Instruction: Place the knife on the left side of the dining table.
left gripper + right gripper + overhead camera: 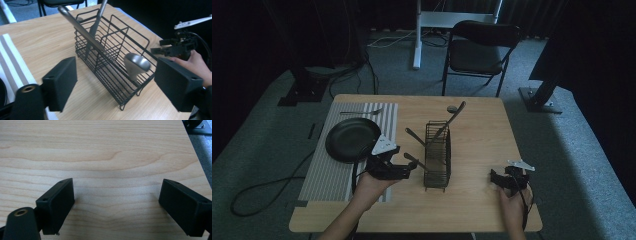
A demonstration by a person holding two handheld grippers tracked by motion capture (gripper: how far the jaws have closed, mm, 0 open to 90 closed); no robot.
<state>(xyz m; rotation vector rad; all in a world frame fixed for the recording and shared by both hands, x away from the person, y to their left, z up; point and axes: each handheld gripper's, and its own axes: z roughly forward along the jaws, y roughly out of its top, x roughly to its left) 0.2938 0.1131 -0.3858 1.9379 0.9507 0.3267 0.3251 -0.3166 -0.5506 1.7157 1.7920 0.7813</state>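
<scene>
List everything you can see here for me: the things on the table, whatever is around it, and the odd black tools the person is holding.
Table: one, light wood, centre.
Wire basket: one, black, middle of the table.
Utensils: three or so, metal, leaning out of the basket; one rounded handle end shows close up in the left gripper view.
Placemat: one, grey and white stripes, left part of the table.
Pan: one, black, on the placemat.
Utensil: one, metal, at the placemat's far end.
Folding chair: one, black, beyond the table.
Cables: several, black, on the grey carpet.
Left gripper: black, open, beside the basket.
Right gripper: black, open, over bare wood.
Hands: two, one on each gripper.
</scene>
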